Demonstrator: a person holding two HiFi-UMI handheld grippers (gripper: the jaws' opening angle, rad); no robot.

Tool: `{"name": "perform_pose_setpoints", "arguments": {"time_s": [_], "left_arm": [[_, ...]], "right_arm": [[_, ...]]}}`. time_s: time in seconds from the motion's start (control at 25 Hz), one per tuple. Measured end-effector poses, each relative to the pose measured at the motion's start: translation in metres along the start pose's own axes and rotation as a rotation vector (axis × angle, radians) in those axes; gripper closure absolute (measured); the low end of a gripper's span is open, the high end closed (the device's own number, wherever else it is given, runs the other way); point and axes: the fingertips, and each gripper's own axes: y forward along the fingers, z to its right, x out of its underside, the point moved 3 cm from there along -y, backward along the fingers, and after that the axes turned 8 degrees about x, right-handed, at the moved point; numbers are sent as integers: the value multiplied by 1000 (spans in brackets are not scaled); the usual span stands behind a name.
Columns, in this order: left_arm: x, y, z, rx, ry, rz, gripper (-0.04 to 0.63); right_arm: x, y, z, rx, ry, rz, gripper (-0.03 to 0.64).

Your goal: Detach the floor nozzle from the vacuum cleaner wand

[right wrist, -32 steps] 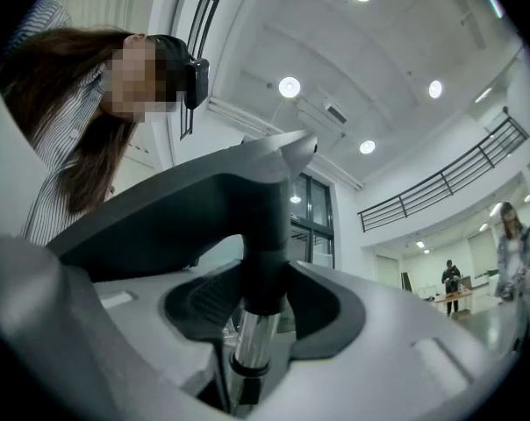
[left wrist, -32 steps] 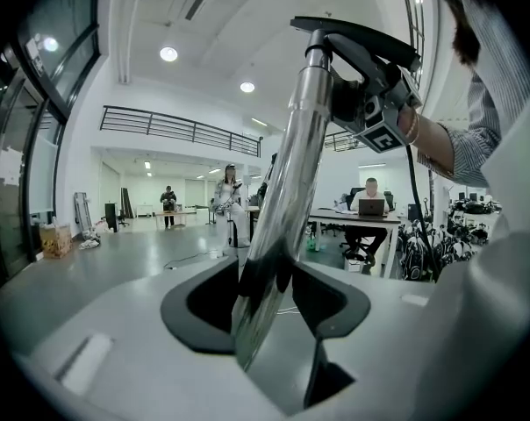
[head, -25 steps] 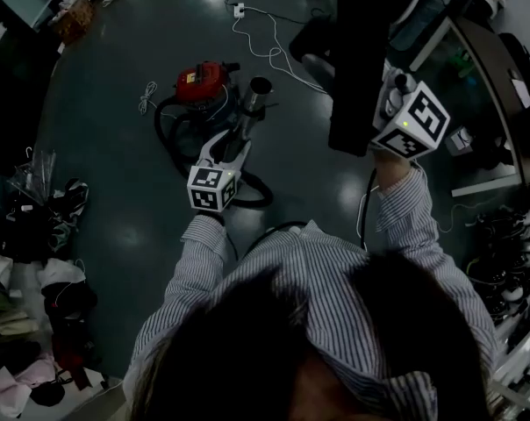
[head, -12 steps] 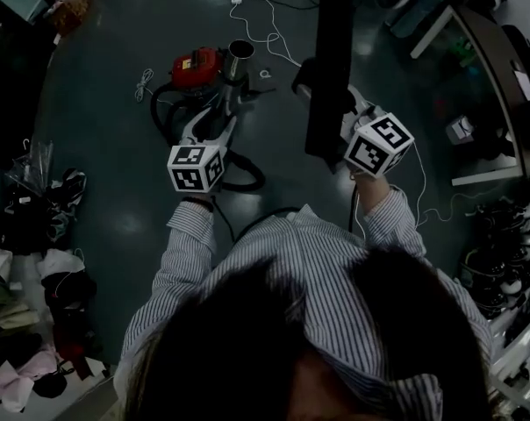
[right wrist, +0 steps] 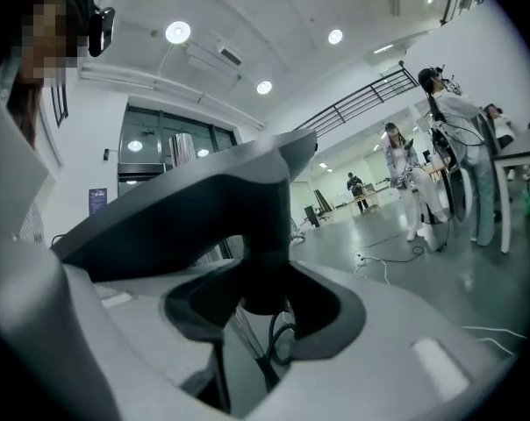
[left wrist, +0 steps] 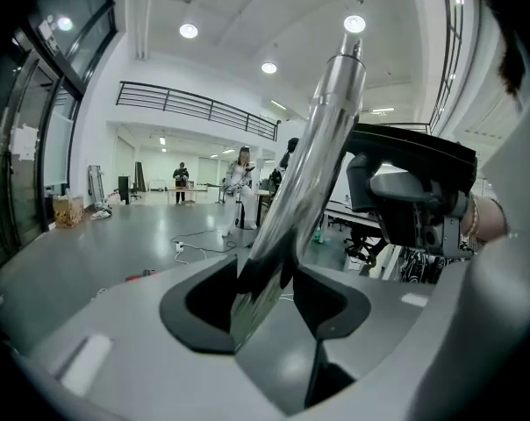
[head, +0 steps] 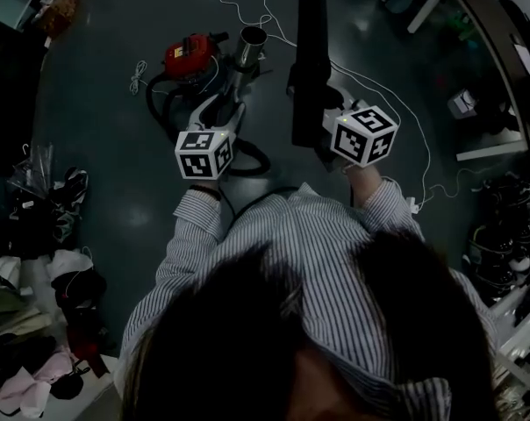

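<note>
Head view, floor nozzle clamped between right gripper fingers, wand pinched between left gripper fingers.

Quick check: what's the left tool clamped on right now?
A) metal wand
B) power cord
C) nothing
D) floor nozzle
A: in the left gripper view the left tool pinches the shiny metal wand between its jaws, while the black floor nozzle is held apart from it in the right tool.

Above the dark floor, the left tool grips the silver wand, its open end apart from the black floor nozzle held in the right tool, near the red vacuum cleaner.
</note>
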Motion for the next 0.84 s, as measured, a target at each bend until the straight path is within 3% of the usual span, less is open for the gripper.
{"name": "perform_pose_setpoints", "arguments": {"time_s": [0.84], "left_arm": [[28,-4,9,21,-20,-9,397]], "right_arm": [[-3,-16,10,27,-76,-33,456]]}}
